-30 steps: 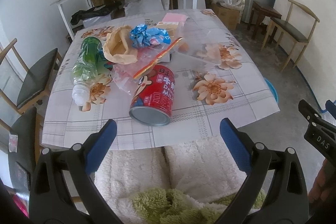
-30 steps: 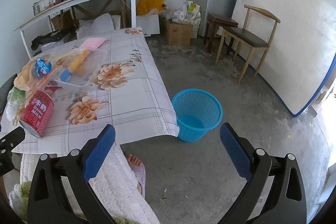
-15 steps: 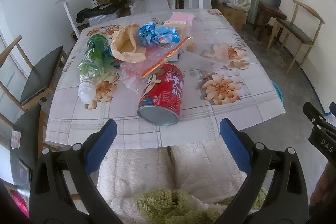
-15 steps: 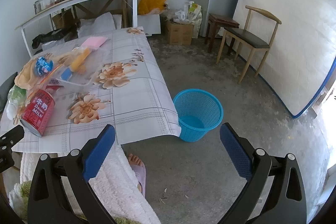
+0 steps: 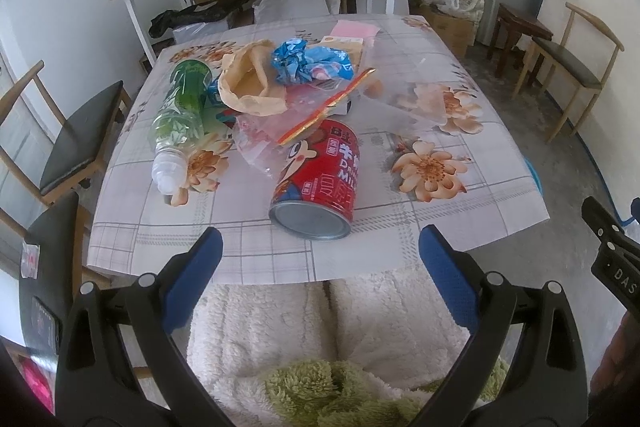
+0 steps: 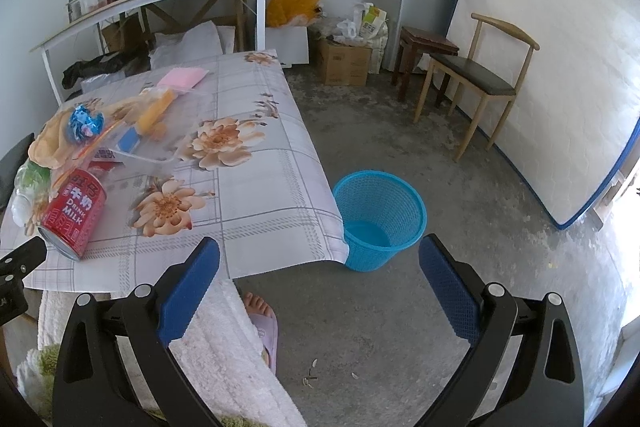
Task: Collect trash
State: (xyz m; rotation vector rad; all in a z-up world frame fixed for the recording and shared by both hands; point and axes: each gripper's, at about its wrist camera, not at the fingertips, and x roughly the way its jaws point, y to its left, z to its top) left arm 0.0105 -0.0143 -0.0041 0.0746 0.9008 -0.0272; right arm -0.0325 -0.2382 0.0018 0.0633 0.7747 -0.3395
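Milk can [image 5: 320, 183] on its side just ahead of the spread, empty left gripper [image 5: 320, 251] fingers; an off-centre squeeze may roll it off the surface [image 5: 460, 219]. Right gripper [image 6: 320, 259] spread, basket [image 6: 380, 219] ahead.

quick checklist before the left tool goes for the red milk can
1. Left tool open, nothing held: ok.
2. Red milk can reachable, lying on its side near the table edge, base facing the tool: ok.
3. Can free of clutter: not ok, a clear plastic bag and a red-yellow strip overlap its far end.
4. Can empty: cannot tell.
5. Blue basket upright on the floor beside the table, open: ok.
6. Right tool open, out of the way: ok.
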